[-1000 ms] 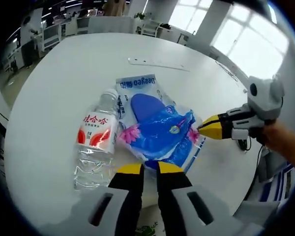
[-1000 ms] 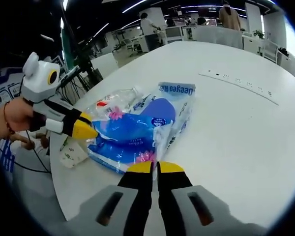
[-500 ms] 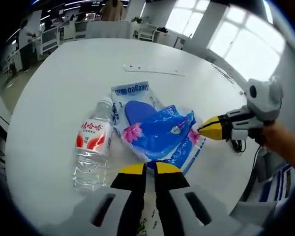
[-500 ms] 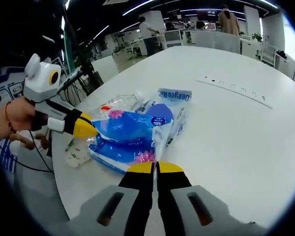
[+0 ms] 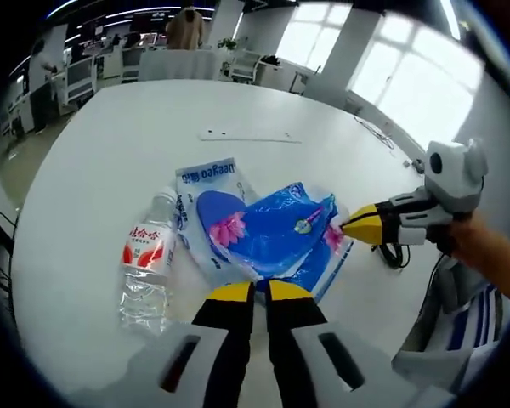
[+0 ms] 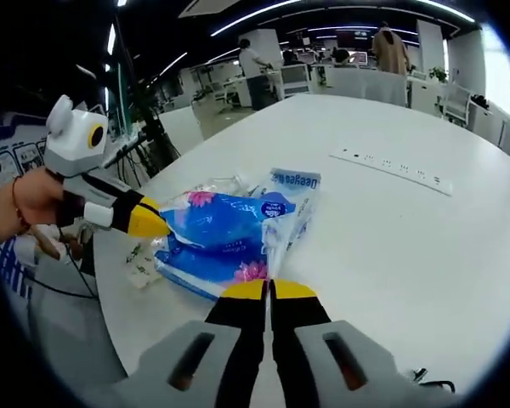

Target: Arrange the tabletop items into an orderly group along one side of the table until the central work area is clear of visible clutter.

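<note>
Both grippers, the left gripper (image 5: 253, 291) and right gripper (image 6: 269, 290), jaws pinched on opposite edges of the blue tissue pack (image 5: 268, 234), seem mid-carry; next, set it beside the water bottle (image 5: 147, 263) at the counter (image 5: 102, 153) edge.

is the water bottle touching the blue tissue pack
Touching. In the left gripper view the water bottle lies on its side with its cap end against the blue tissue pack, no table showing between them.
</note>
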